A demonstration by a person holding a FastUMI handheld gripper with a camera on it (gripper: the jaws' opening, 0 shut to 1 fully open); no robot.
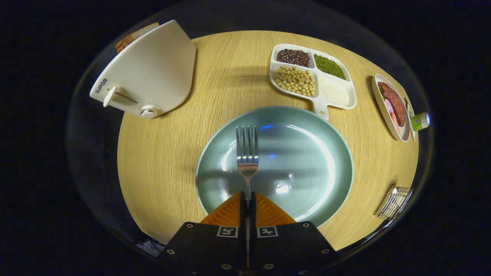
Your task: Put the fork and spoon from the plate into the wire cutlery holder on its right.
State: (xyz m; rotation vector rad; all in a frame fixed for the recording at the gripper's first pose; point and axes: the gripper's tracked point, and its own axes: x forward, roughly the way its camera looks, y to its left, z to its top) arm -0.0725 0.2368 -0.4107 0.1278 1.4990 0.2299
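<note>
I have the jaws of the gripper [247,199] closed tight on the fork [247,157] handle, its tines pointing ahead over the pale blue plate [307,153] on the wooden desk [161,153]. The wire cutlery holder [394,202] stands well right of the plate.

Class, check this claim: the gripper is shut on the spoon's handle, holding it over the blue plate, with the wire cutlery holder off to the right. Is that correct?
Not quite. The gripper view shows the gripper shut on a fork, not a spoon. The blue plate and wire cutlery holder are as stated.
</note>
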